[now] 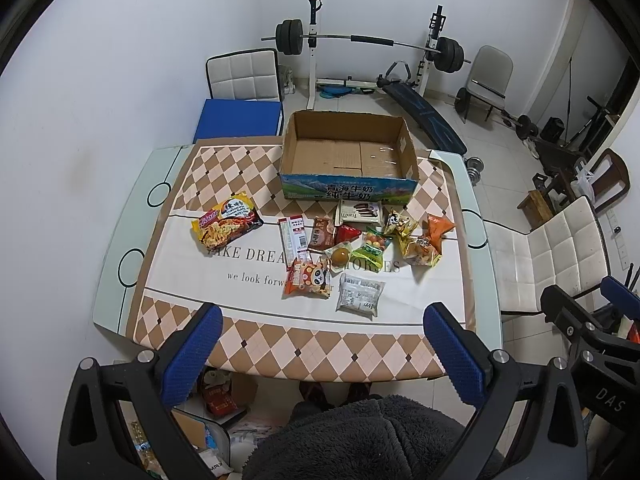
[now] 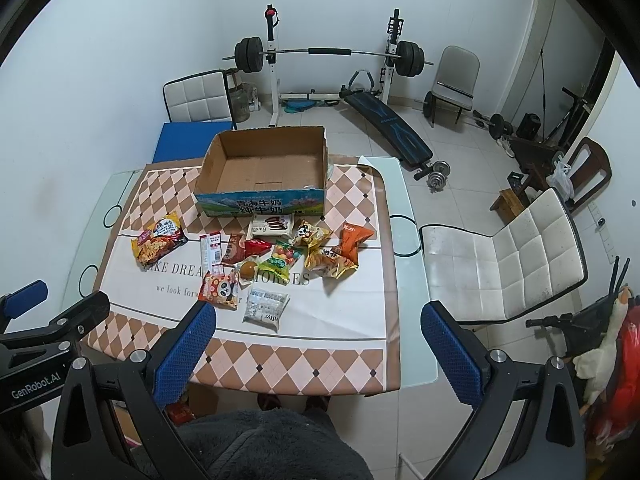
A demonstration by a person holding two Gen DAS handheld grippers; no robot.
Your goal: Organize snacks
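Snacks (image 1: 352, 248) scattered mid-counter (image 1: 120, 216), just beside the empty cardboard box (image 1: 348, 148) at 12 o'clock. Left gripper (image 1: 324, 344) and right gripper (image 2: 320, 344) both hovering at 6 o'clock, jaws spread wide, holding nothing. Best to start with the near clear packet (image 1: 360, 292), lying apart; overlapping wrappers behind need care. Noodle pack (image 1: 226, 226) off alone at 10 o'clock

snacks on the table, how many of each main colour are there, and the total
Snacks on the table, none yet in the cardboard box:
Yellow or gold packs: 3, including the noodle pack
Red or brown packs: 4, including the panda pack
Orange: 2, including the orange pouch
Green candy bag: 1
White or clear packs: 2
Total: 12
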